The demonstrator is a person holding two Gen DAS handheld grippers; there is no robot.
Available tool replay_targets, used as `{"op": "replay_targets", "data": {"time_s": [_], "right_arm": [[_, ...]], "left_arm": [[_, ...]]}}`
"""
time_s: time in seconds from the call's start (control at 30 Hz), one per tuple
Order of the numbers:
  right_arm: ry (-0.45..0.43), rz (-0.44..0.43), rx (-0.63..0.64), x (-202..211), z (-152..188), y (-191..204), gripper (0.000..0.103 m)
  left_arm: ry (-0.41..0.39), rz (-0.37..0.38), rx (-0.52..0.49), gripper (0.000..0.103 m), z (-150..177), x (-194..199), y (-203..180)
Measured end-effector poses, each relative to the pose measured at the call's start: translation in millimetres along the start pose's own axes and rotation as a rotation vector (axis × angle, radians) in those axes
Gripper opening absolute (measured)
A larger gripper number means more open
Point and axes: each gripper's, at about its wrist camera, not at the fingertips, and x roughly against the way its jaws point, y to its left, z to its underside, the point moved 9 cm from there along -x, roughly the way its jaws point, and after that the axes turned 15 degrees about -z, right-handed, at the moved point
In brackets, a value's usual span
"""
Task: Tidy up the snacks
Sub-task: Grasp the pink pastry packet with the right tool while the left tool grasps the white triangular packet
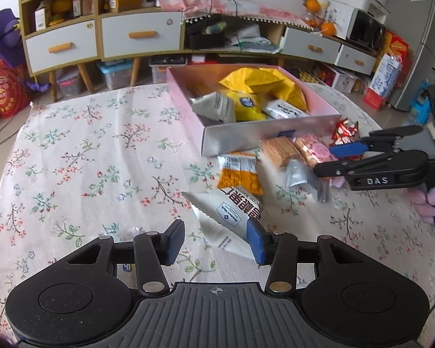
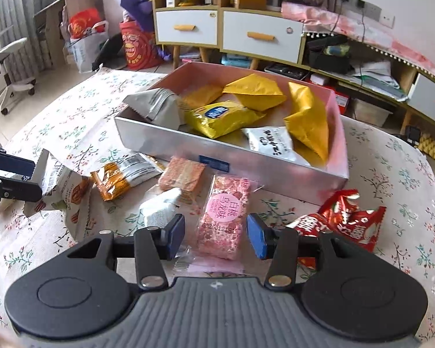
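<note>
A white snack packet lies on the floral tablecloth between the fingers of my left gripper. Its right pad touches the packet, while a strip of cloth shows beside the left pad. My right gripper straddles a pink packet with a round label, and its pads sit against the wrapper's sides. The same gripper shows in the left wrist view over that pink packet. The silver-and-pink box behind holds several yellow and white packets.
Loose on the cloth near the box are an orange packet, a biscuit pack, a small silver-white packet and red packets. Cabinets and floor clutter stand beyond the table's far edge.
</note>
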Motion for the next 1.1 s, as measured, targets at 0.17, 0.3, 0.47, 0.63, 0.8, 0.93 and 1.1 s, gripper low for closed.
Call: {"op": "replay_targets", "data": {"time_s": [0.17, 0.3, 0.47, 0.63, 0.8, 0.93, 1.1], "right_arm": [[0.010, -0.008, 0.019, -1.1, -1.7, 7.4, 0.047], [-0.008, -0.005, 0.007, 1.3, -5.8, 5.9, 0.052], [-0.038, 0.005, -0.079, 1.8, -13.8, -5.9, 0.056], [-0.032, 0.005, -0.155, -3.7, -16.5, -13.7, 0.053], [0.005, 0.031, -0.166, -8.7, -10.9, -16.7, 0.051], [0.032, 0.041, -0.172, -11.0, -5.3, -19.5, 0.050], [0.055, 0.045, -0.177, -12.1, -2.0, -19.1, 0.040]], "left_arm": [[-0.011, 0.009, -0.003, 0.059, -2.4, 1.3, -2.5], [-0.044, -0.003, -0.006, 0.077, -9.0, -0.4, -6.8], [-0.026, -0.008, 0.026, 0.078, -17.4, -11.1, -14.8], [0.026, -0.056, 0.026, 0.078, -18.5, -26.1, -22.3], [0.089, -0.094, 0.072, 0.077, -16.4, -37.8, -20.2], [0.133, -0.098, 0.130, 0.074, -14.7, -42.6, -17.6], [0.152, -0.104, 0.167, 0.062, -14.4, -44.3, -16.8]]}}
